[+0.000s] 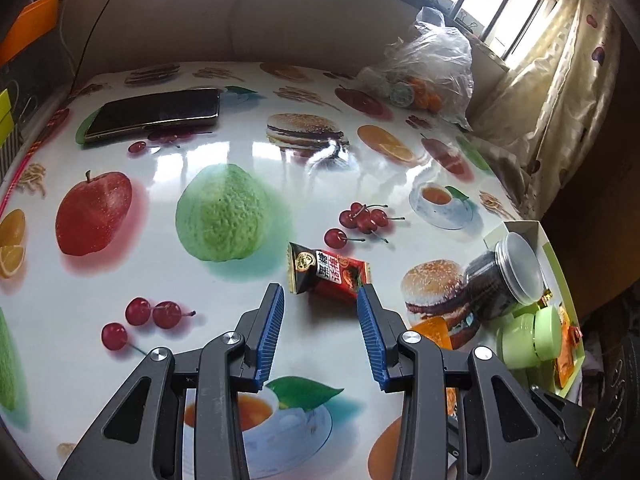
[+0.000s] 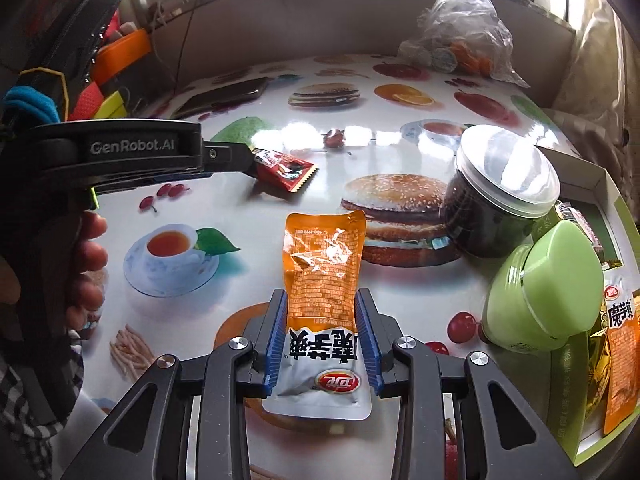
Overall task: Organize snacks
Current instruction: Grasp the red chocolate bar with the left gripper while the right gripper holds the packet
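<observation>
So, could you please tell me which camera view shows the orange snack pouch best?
The right wrist view: the orange snack pouch lies full-length, centred between the right claw's pads. The left wrist view shows only an orange sliver behind a finger.

pouch (image 2: pixel 324 280) between right tongs (image 2: pixel 322 312) | jar (image 2: pixel 496 200) right, before box (image 2: pixel 608 192)

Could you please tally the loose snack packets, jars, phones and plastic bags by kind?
Loose snack packets: 2, red packet, orange packet
Jars: 2, dark jar, green jar
Phone: 1
Plastic bag: 1
Total: 6
</observation>
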The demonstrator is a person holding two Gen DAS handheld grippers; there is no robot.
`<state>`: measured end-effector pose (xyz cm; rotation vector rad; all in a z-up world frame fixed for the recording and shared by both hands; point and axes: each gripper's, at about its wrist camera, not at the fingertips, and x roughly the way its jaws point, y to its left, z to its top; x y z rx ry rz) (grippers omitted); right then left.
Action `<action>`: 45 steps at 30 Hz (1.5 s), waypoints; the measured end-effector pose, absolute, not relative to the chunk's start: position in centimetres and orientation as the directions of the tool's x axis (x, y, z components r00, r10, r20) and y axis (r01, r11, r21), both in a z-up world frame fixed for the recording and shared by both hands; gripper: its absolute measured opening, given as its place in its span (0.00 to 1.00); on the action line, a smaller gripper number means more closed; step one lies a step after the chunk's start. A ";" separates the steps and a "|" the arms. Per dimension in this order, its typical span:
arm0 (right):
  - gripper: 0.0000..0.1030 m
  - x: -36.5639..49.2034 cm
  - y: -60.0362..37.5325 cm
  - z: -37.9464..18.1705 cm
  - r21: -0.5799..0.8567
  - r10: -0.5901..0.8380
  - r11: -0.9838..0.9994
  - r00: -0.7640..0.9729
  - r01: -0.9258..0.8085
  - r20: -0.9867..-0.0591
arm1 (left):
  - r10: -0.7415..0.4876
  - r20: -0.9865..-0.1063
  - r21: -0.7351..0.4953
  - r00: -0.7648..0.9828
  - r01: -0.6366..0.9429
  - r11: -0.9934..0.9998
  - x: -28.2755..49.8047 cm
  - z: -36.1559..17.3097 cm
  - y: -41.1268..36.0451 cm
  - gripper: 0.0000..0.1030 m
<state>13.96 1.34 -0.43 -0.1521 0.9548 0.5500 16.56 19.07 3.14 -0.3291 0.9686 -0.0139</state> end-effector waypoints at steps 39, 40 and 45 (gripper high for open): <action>0.32 14.4 0.3 -0.5 0.130 0.386 0.862 0.467 -0.490 -0.796 | -0.096 -0.826 -0.275 0.556 -0.249 0.929 19.2 1.4 18.5 0.21; 0.32 14.4 0.3 -0.5 0.131 0.386 0.862 0.467 -0.490 -0.796 | -0.094 -0.824 -0.274 0.559 -0.248 0.929 19.0 1.5 18.5 0.21; 0.32 14.3 0.1 -0.3 0.128 0.384 0.864 0.472 -0.487 -0.794 | -0.086 -0.813 -0.268 0.576 -0.239 0.933 18.0 2.3 18.2 0.20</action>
